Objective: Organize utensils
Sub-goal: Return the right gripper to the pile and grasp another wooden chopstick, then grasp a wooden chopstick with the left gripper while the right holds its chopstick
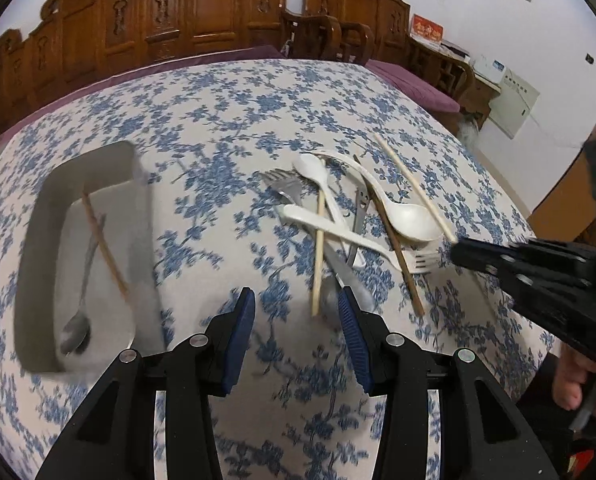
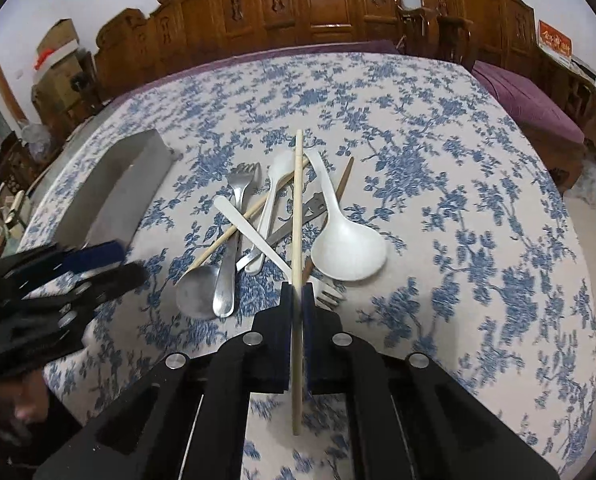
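utensils (image 2: 281, 224) mostly lie heaped just ahead of both claws. a pale chopstick (image 2: 296, 240) is clamped in the right claw (image 2: 296, 300). the left claw (image 1: 295, 312) is spread, empty. beside it, the grey tray (image 1: 37, 264) holds only a spoon (image 1: 79, 312) and brown chopstick (image 1: 105, 246); sorting is judged barely begun.

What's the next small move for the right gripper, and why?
Probably carry it left toward the grey tray. The right gripper is shut on a pale chopstick; the tray already holds a brown chopstick and metal spoon.
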The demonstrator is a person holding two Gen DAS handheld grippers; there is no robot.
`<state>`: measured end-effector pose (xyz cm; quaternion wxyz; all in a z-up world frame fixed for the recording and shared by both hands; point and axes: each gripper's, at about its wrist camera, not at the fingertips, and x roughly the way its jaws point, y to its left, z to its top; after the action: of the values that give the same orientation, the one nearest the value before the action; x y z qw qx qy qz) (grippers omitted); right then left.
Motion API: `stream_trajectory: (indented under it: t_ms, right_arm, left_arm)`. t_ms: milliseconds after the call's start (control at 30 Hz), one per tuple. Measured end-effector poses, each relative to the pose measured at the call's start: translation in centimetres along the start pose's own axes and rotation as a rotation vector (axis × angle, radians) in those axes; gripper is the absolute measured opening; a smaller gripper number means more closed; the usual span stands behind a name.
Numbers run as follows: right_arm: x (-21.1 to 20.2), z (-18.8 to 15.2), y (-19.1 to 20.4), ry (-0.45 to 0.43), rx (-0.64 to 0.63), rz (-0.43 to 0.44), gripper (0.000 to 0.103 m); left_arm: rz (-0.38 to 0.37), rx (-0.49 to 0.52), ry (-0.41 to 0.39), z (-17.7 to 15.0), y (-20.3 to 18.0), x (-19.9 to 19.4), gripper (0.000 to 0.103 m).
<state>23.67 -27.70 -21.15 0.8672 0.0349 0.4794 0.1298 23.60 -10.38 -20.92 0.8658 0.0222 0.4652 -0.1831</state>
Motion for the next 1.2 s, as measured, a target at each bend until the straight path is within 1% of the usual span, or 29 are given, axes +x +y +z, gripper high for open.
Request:
stream_trajectory:
  t_ms: [33,100,167,200,433,500,767,933,1000,1167,1200]
  right_arm:
    - [-0.4,-0.2,-0.2,-0.005,-0.002,0.004,0.006]
    - [-1.0,-0.6,-0.5,-0.013,-0.003,0.016,0.006]
    - [-1.3,-0.6,-0.6,-0.02,-0.011,0.017,0.006]
    - [-1.4,-0.5,-0.6,-0.026,-0.019,0.015,0.006]
    - [-1.9,0.0,-0.9,-0.049,-0.024,0.034,0.006]
    - [-2.0,0.1,-1.2,-0.052,-0.015,0.04,0.006]
    - [-2.3,0.3,-1.4,-0.061,-0.003,0.052,0.006]
    - [-2.3,0.1,-1.4,-0.056,-0.005,0.055,0.006]
    - [-2.2,0.1,-1.4,-0.055,-0.004,0.058,0.006]
    - [-2.3,0.2,-1.4,-0.061,0.001,0.059,0.006]
    - [-2.3,0.2,-1.5,-0.062,0.003,0.06,0.006]
  left_arm:
    - [-0.001,0.004,0.006,0.3,-0.2,0.4,0.041]
    - [-0.004,0.013,0.021,0.9,-0.4,1.5,0.034]
    - [-0.007,0.016,0.039,1.4,-0.6,2.6,0.031]
    - [-0.009,0.017,0.05,1.6,-0.7,3.1,0.027]
    - [0.006,0.061,0.117,2.6,-1.8,6.0,0.024]
    - [0.016,0.073,0.132,2.8,-2.1,6.5,0.02]
    - [0.019,0.083,0.148,3.2,-2.3,6.8,0.016]
    - [0.042,0.09,0.161,3.1,-2.2,6.7,0.013]
    - [0.058,0.095,0.181,3.0,-2.1,6.9,0.01]
    - [0.067,0.095,0.191,2.9,-1.9,7.2,0.01]
    - [0.068,0.096,0.189,3.0,-2.0,7.2,0.008]
